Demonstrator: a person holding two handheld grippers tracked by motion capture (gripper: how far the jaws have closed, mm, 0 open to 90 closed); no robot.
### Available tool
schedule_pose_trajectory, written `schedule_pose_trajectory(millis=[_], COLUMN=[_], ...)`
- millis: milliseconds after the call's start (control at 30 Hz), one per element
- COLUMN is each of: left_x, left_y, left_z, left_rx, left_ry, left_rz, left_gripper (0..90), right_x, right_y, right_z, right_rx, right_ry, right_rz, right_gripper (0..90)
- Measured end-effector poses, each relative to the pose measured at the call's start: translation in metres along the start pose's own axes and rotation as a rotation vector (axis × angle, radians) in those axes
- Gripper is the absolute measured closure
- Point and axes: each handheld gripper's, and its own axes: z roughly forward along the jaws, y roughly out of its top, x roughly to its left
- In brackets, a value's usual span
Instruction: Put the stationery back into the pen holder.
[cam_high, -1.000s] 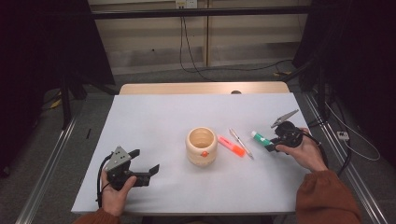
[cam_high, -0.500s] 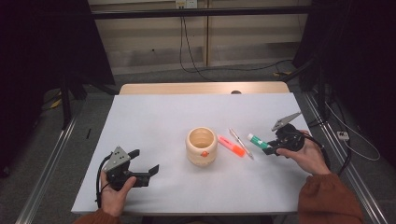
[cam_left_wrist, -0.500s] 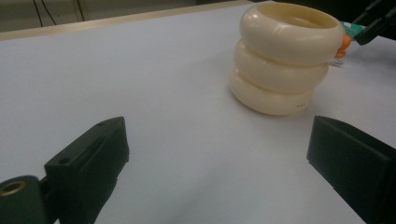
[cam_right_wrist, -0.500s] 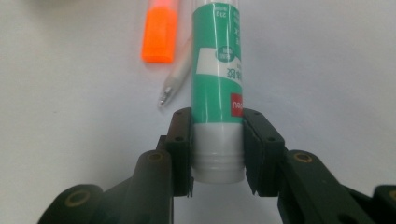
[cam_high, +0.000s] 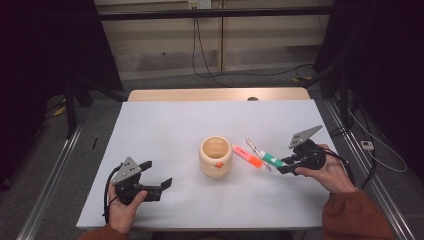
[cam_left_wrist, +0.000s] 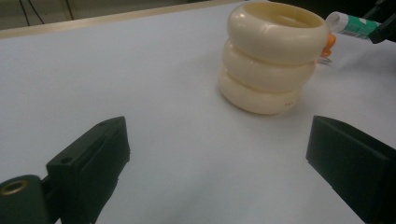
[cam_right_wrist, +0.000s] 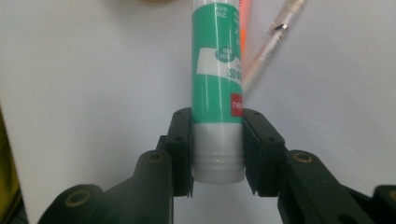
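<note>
green-and-white glue stick (cam_right_wrist: 217, 88), plastic tube with a white ribbed end; clamped at that white end between the two black jaws of the right gripper (cam_right_wrist: 217, 149), body running straight out ahead of the jaws. in the high view the same glue stick (cam_high: 272, 159) juts from the right gripper (cam_high: 289, 164) toward the cup and appears lifted clear of the table surface.

right gripper: clenched on the glue stick, pads pressed against both sides of the tube; carried in the person's right hand (cam_high: 327, 172), grey three-cornered plate on top.

orange highlighter (cam_high: 247, 156): lying on the table just past the glue stick's far tip, between that tip and the cup; in the right gripper view a thin orange strip beside the tube.

pen (cam_right_wrist: 271, 39), pale barrel with a metal clip: lying on the table ahead of the right gripper, beside the highlighter, slanted away from the tube.

cream cup (cam_high: 216, 156), three stacked rounded rings, open top, small orange mark on its side: upright, beyond the highlighter from the right gripper; ahead of the left gripper and well apart from it.

left gripper (cam_high: 155, 180): released, jaws standing wide with nothing but bare table between them; held low in the left hand (cam_high: 125, 207).

white table (cam_high: 165, 135): bears all of the above.
</note>
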Motion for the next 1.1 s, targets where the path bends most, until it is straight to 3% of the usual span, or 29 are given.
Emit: schedule_pose_trajectory(millis=[500, 767, 867, 1100], left_x=[-0.016, -0.021, -0.024, -0.031], left_y=[0.007, 0.007, 0.007, 0.01], left_z=[0.005, 0.01, 0.013, 0.017], left_rx=[0.049, 0.092, 0.117, 0.147], left_ry=[-0.053, -0.086, -0.127, -0.165], left_rz=[0.081, 0.109, 0.109, 0.135], left_gripper=[4.4, 4.2, 4.1, 4.2], right_x=[0.043, 0.06, 0.068, 0.085], right_y=[0.019, 0.03, 0.036, 0.048], right_z=[0.013, 0.027, 0.032, 0.039], right_rx=[0.028, 0.056, 0.061, 0.072], right_ry=[0.09, 0.129, 0.138, 0.168], right_rz=[-0.161, -0.221, -0.254, -0.315], right_gripper=[66.6, 66.6, 66.6, 66.6])
